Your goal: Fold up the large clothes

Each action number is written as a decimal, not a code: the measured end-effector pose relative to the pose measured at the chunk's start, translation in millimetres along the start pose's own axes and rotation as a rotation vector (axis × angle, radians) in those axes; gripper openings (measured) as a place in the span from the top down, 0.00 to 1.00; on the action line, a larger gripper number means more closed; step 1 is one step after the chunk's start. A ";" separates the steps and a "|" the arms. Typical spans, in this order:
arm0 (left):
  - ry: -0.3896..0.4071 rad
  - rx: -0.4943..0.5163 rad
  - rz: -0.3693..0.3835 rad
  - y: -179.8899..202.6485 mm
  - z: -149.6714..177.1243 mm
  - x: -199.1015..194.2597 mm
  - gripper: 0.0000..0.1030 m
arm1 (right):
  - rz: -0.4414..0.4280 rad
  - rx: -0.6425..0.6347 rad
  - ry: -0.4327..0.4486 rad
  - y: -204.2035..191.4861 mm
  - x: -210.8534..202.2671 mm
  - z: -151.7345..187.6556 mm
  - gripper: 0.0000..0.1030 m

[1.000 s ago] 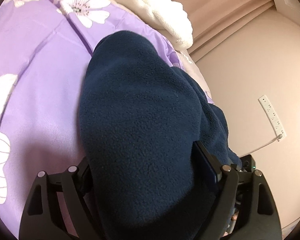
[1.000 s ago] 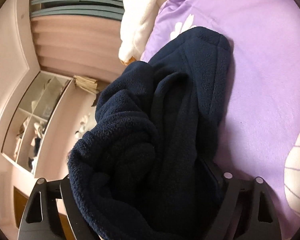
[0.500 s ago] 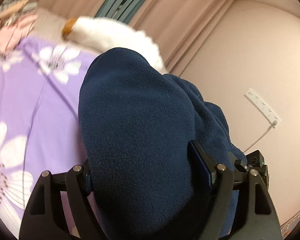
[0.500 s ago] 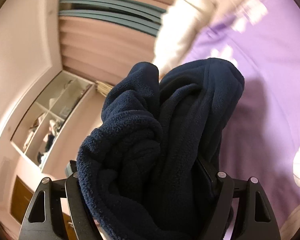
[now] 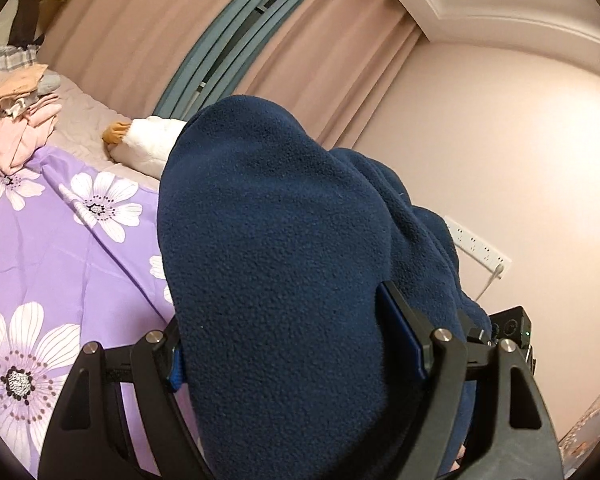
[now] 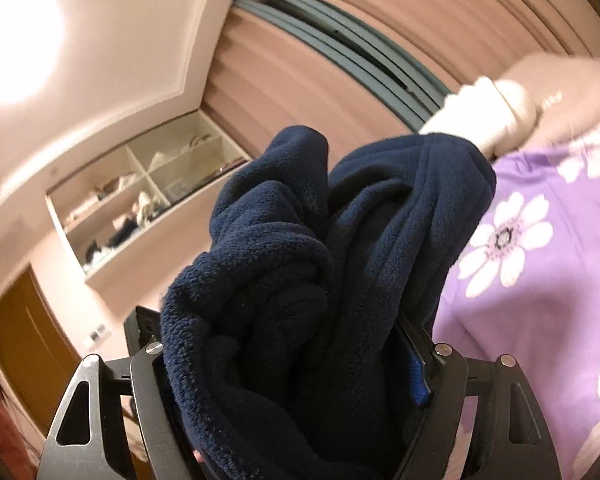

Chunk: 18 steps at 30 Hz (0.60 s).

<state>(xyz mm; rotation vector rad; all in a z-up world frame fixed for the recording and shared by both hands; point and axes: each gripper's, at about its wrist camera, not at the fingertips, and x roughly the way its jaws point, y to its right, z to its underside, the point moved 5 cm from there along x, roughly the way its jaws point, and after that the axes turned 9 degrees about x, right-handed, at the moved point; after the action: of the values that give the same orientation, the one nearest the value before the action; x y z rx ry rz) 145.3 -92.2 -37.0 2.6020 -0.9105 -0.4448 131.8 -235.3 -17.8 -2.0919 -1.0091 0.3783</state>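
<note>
A navy fleece garment (image 5: 284,264) is bunched thick between the jaws of my left gripper (image 5: 296,344), which is shut on it and holds it up above the bed. The same garment (image 6: 324,280) fills my right gripper (image 6: 292,364), also shut on it, with folds bulging out over the fingers. The fleece hides both sets of fingertips. A purple floral bedsheet (image 5: 52,248) lies below, also in the right wrist view (image 6: 540,288).
A white plush toy (image 5: 148,146) and a pile of pink clothes (image 5: 20,128) lie at the bed's head. Pink curtains (image 5: 148,32) hang behind. A power strip (image 5: 480,246) is on the wall. Open wall shelves (image 6: 140,200) and a brown door (image 6: 28,344) are to the left.
Both grippers have lifted and tilted upward with the fleece. The views swung from the bedsheet toward the curtains, wall and ceiling. Both grips stay unchanged.
</note>
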 end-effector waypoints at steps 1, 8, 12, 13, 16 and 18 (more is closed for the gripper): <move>-0.003 -0.011 0.005 -2.7 -3.3 -1.2 0.23 | 0.018 -0.027 0.007 -6.6 3.8 3.0 0.22; -0.016 0.032 0.001 -7.5 -18.3 -6.6 0.23 | 0.016 -0.019 0.024 -4.9 18.0 2.9 0.22; -0.024 0.020 0.008 -16.1 -18.1 -9.0 0.23 | 0.021 -0.027 0.017 -6.3 17.5 6.0 0.22; -0.032 0.013 0.011 -18.1 -18.6 -8.1 0.23 | 0.025 -0.026 0.015 -4.7 19.3 5.5 0.22; -0.034 0.019 0.001 -18.5 -19.5 -7.1 0.23 | 0.022 -0.029 0.014 -4.9 19.8 2.3 0.22; -0.035 0.027 -0.013 -13.4 -19.0 -9.8 0.23 | 0.015 -0.015 0.011 -1.0 21.3 0.8 0.22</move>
<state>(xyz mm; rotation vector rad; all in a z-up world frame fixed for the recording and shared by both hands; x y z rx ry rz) 152.7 -71.9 -24.0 2.6336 -0.9169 -0.4867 144.6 -218.2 -16.3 -2.1134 -0.9937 0.3676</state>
